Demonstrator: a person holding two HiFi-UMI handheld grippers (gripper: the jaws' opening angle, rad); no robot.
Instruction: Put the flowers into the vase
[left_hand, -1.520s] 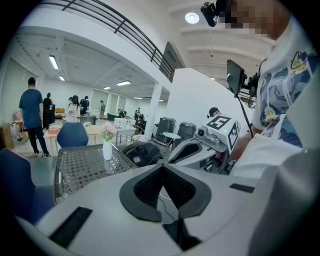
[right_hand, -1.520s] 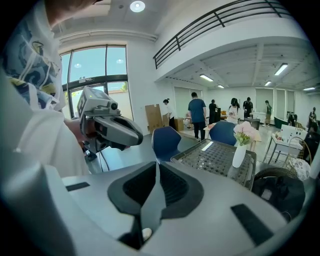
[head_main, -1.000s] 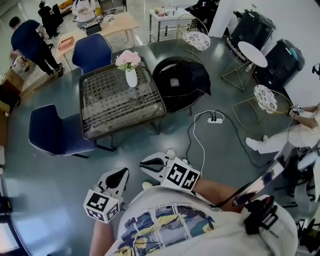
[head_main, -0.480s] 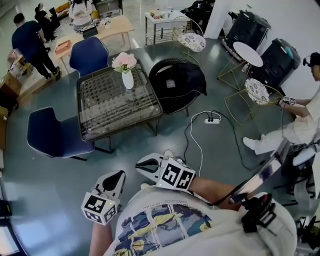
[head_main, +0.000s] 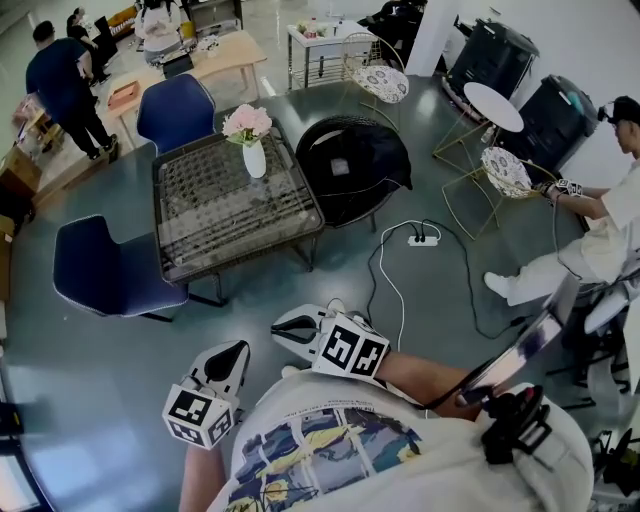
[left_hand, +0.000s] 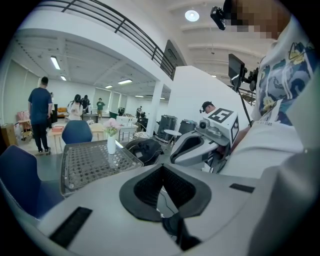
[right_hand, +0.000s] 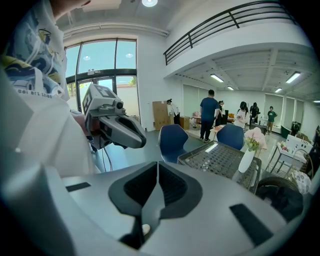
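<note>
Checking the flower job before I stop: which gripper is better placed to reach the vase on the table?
Right, marginally: the right gripper sits forward of the left gripper, nearer the vase. Both are shut, empty and far off; the flowers already stand in it.

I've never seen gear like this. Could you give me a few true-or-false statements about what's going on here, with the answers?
1. Pink flowers stand in the white vase. True.
2. The vase lies tipped over. False: it stands upright on the table.
3. The left gripper has its fingers closed with nothing between them. True.
4. The right gripper is holding a flower stem. False: its fingers are shut and empty, and it is held near the person's body, far from the table.
5. A blue chair stands beside the table. True.
</note>
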